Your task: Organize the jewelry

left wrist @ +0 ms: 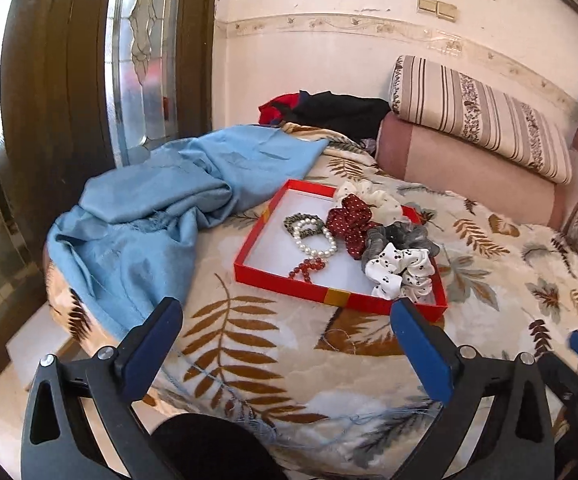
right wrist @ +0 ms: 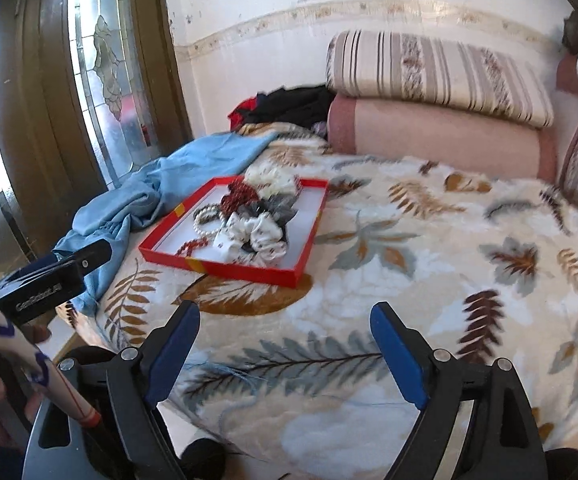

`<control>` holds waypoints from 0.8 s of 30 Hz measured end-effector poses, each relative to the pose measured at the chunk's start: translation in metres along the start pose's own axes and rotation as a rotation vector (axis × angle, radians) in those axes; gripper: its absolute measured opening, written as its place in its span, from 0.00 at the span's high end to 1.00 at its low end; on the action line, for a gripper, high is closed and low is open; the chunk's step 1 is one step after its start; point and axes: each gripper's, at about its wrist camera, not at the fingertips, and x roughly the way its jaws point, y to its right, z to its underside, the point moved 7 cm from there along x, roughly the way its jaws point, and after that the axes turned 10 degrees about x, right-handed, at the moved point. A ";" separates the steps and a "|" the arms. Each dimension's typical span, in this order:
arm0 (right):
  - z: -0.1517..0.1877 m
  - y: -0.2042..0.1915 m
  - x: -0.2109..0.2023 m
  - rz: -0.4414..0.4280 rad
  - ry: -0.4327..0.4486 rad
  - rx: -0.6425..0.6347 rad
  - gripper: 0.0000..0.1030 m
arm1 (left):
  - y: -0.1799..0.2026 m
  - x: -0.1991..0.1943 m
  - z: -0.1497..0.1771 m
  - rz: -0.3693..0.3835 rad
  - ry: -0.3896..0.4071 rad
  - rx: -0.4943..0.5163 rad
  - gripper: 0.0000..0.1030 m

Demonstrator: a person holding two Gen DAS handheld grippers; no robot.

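Red cardboard box [left wrist: 341, 298] sits at centre frame on the bed [left wrist: 273, 360], holding a pearl bracelet [left wrist: 316, 238], a red bead bracelet [left wrist: 307, 268] and several scrunchies [left wrist: 403, 274] piled at its right side. Left tool [left wrist: 287, 354] and right tool [right wrist: 285, 354] both stand wide open, empty, short of the box. Risk: the heaped scrunchies overlap the bracelets, so a grasp may snag two items, or tip the shallow box on the soft blanket.

White scrunchie [left wrist: 373, 196] perhaps half hidden behind red one [left wrist: 349, 220]
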 end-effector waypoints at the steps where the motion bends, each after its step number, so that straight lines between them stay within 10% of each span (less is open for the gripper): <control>1: -0.001 0.001 -0.005 0.010 0.016 -0.009 0.10 | 0.001 -0.001 -0.002 -0.006 0.004 0.010 0.00; 13: -0.002 0.004 0.007 0.063 -0.002 -0.047 0.10 | 0.008 0.018 0.004 -0.115 -0.062 0.101 0.00; 24: 0.002 -0.011 0.027 0.084 -0.035 -0.117 0.10 | 0.023 0.042 0.015 -0.065 -0.120 0.176 0.00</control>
